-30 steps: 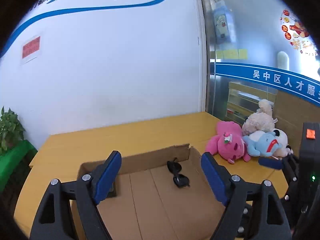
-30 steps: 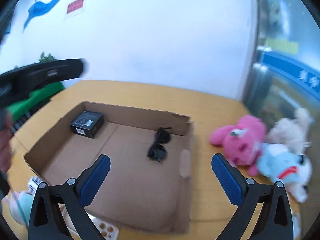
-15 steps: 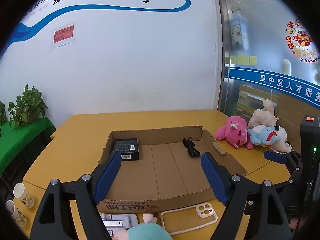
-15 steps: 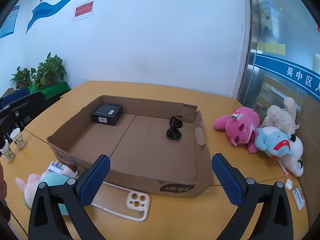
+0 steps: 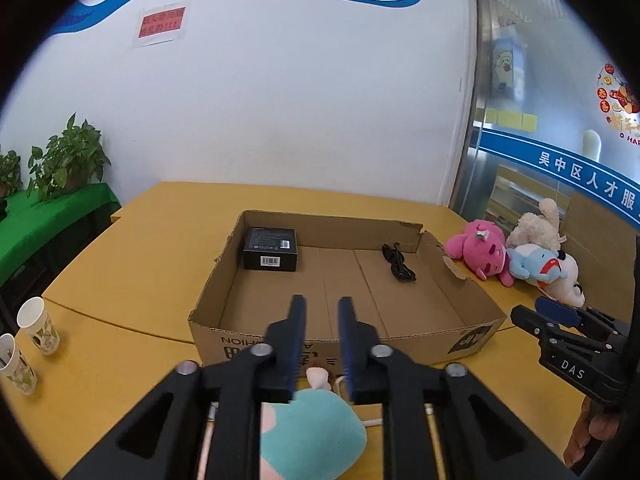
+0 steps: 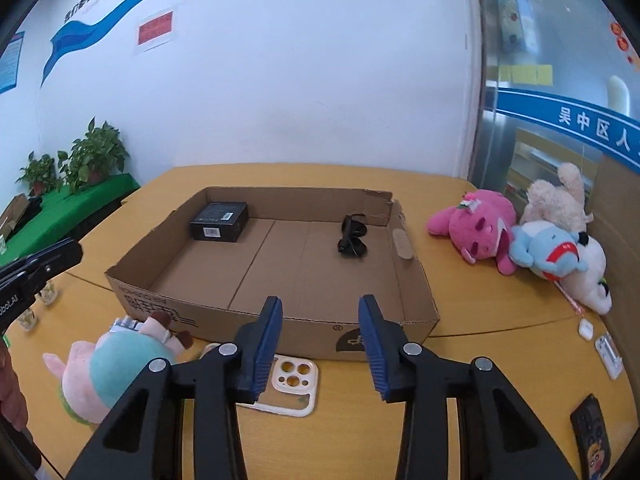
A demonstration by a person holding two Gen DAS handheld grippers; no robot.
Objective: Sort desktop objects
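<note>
Left gripper (image 5: 322,312): fingers just narrowed, released, nothing between, above teal-pink plush (image 5: 308,432) on table (image 5: 120,264) | Right gripper (image 6: 320,320): fingers just narrowed, released, over white phone case (image 6: 294,384) | Cardboard box (image 6: 412,280): black box (image 6: 219,221) far-left corner, sunglasses (image 6: 353,237) far right | Plush pile (image 6: 520,236) right of box

Your left gripper (image 5: 322,316) is a black plastic frame of angular, triangulated linkages with open cut-outs, pinned by round silver screws. Its fingers (image 5: 298,336) carry ribbed blue pads on their inner faces. Your right gripper (image 6: 320,324) is built the same way: black struts, silver screw heads, ribbed blue pads. From the left wrist view its side bears white lettering "DAS".
</note>
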